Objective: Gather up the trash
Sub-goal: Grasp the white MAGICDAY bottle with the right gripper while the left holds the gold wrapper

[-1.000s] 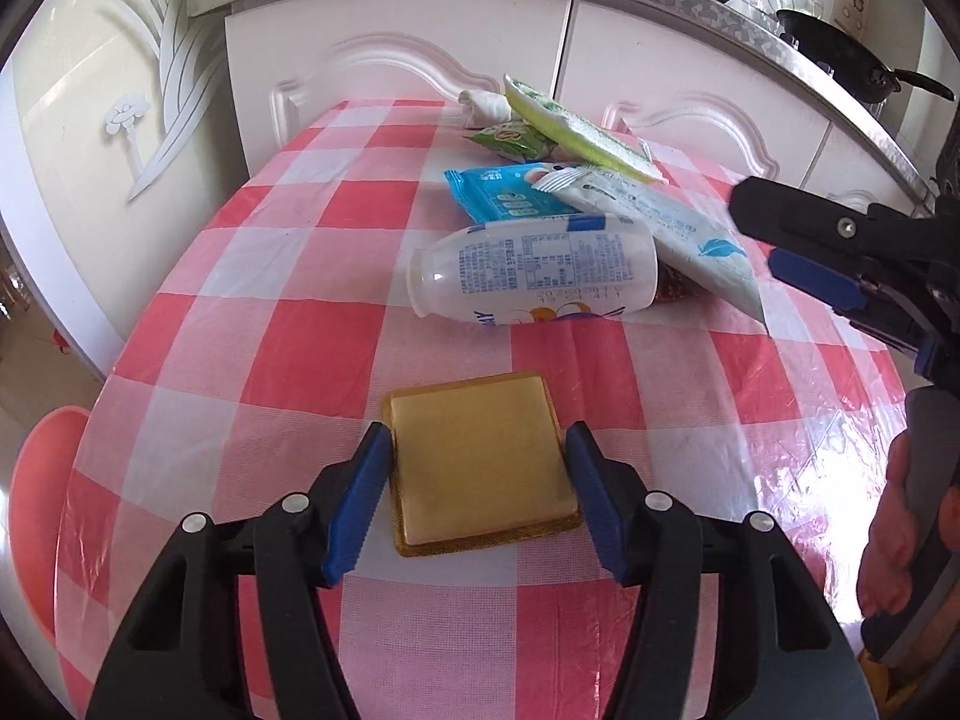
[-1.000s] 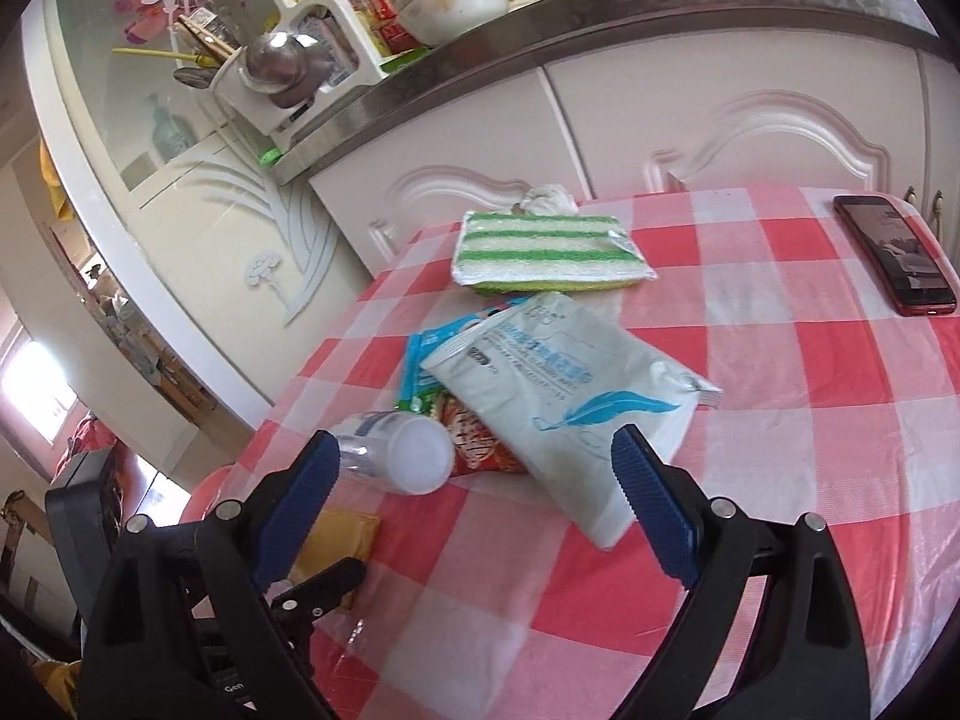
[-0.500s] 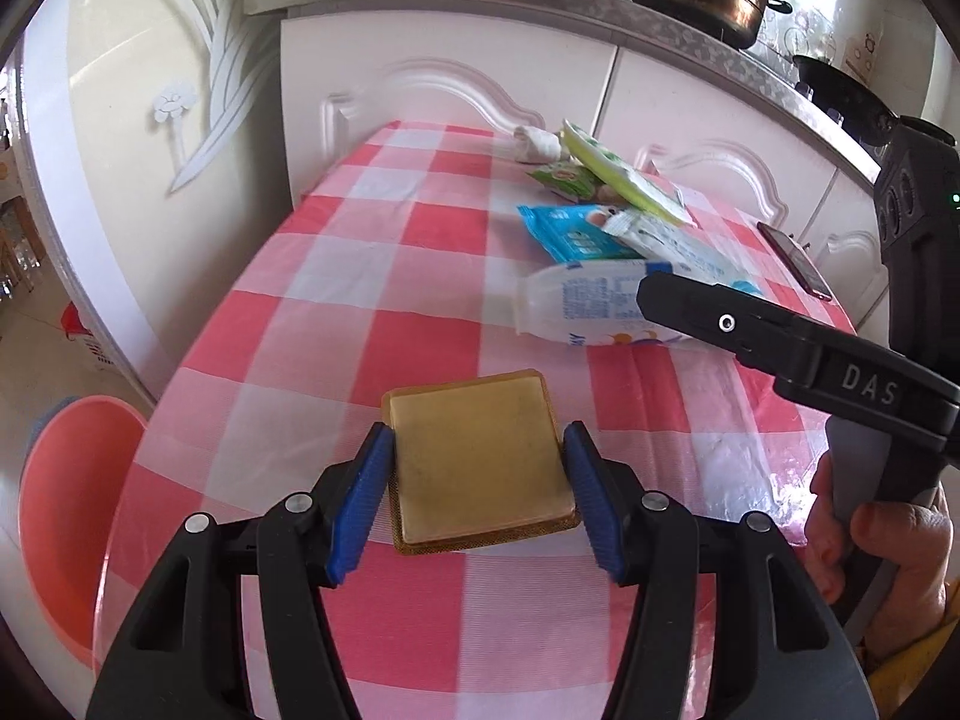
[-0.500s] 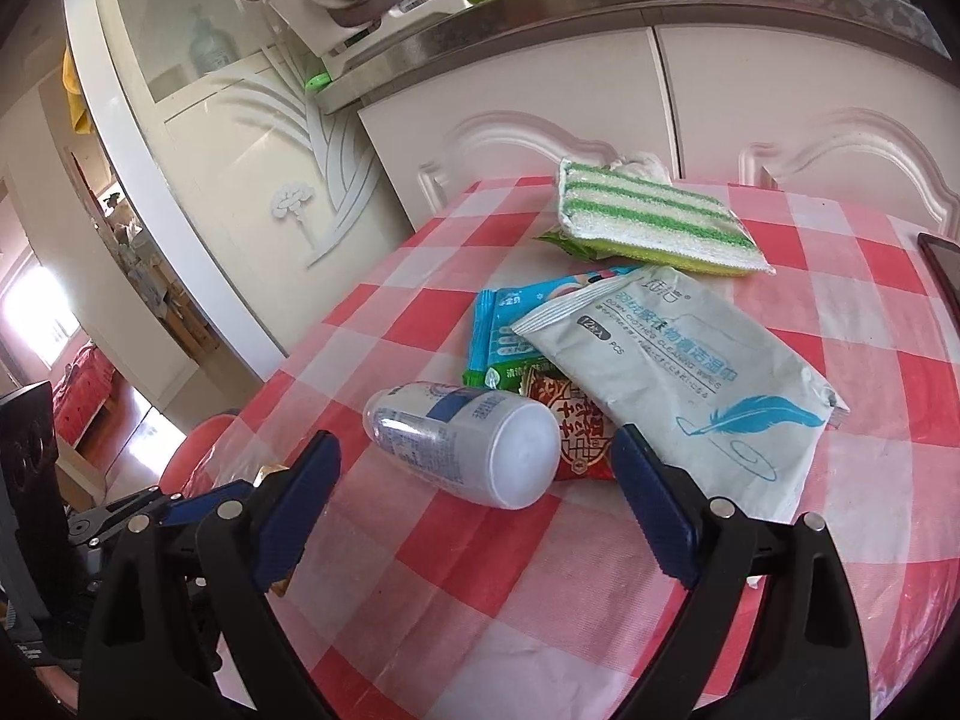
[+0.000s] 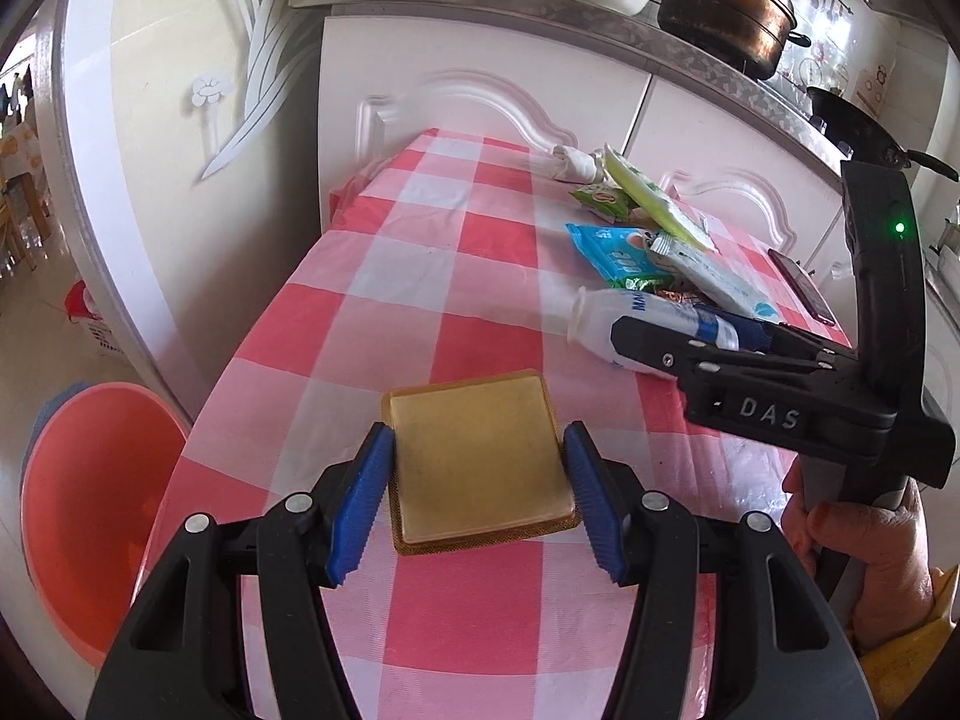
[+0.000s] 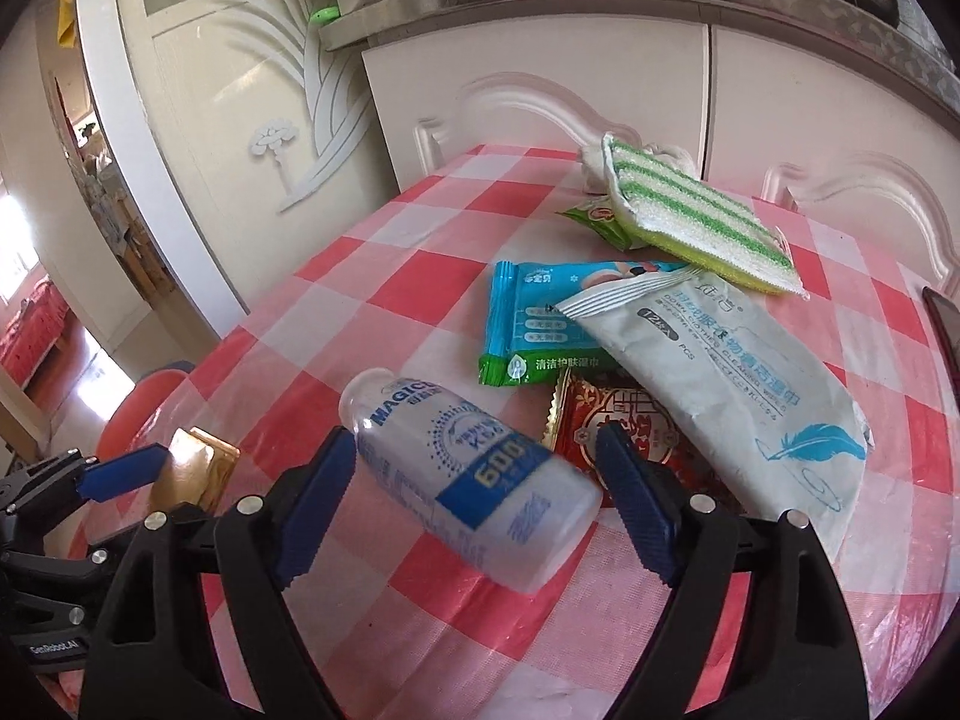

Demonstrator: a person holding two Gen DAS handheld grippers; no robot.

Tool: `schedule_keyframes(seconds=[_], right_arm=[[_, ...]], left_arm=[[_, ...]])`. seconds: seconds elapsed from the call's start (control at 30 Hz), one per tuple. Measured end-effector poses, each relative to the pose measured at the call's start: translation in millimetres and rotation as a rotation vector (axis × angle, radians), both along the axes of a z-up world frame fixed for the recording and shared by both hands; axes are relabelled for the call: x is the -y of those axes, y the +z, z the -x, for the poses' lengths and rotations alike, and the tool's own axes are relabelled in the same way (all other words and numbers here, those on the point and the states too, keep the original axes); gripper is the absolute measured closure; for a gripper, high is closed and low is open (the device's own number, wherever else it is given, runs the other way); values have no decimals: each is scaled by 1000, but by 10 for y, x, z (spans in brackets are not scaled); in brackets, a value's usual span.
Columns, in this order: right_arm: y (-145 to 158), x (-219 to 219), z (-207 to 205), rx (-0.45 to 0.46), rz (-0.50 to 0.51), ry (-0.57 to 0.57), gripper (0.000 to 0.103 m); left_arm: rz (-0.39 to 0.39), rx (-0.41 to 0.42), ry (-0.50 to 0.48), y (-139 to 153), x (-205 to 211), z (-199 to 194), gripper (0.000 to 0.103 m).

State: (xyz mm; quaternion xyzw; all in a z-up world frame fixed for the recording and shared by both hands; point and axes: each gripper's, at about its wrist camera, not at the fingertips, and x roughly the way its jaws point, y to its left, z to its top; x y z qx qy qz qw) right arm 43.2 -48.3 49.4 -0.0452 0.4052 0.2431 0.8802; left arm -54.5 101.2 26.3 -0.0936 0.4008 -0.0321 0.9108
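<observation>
My left gripper (image 5: 477, 501) is clamped on a flat, square, yellow-gold packet (image 5: 480, 459), its blue pads pressed to the packet's two side edges. I hold the packet low over the near part of the table (image 5: 420, 276) with its red-and-white check cloth, the gripper tilted downward. My right gripper (image 6: 474, 495) also points down at the cloth, and its jaws are closing around a clear plastic bottle (image 6: 468, 480) with a blue label that lies on its side between them, neck away from me; the left pad is at the bottle's shoulder, the right pad stands just clear of its base. My right hand (image 5: 864, 546) grips that tool's handle, a yellow sleeve at the wrist. Beyond the bottle lie a red-and-gold wrapper (image 6: 624, 426), a grey-white wipes pouch (image 6: 720, 360), a blue-and-green packet (image 6: 534, 324), a small green wrapper (image 6: 594, 219) and a green-striped sponge cloth (image 6: 690, 222). Left of the table, down on the floor, stands an orange basin (image 5: 90, 504); I see nothing inside it
</observation>
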Motion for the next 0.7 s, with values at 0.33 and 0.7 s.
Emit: schedule_keyframes(seconds=[0.33,0.7], right_arm=[[-63,-73,179,-23,57,24,60],[11,2,356,-40,-72,-26,60]], left_arm=[[39,7,8,-12,-173,46,44],[70,32,30,3,-398,156,44]])
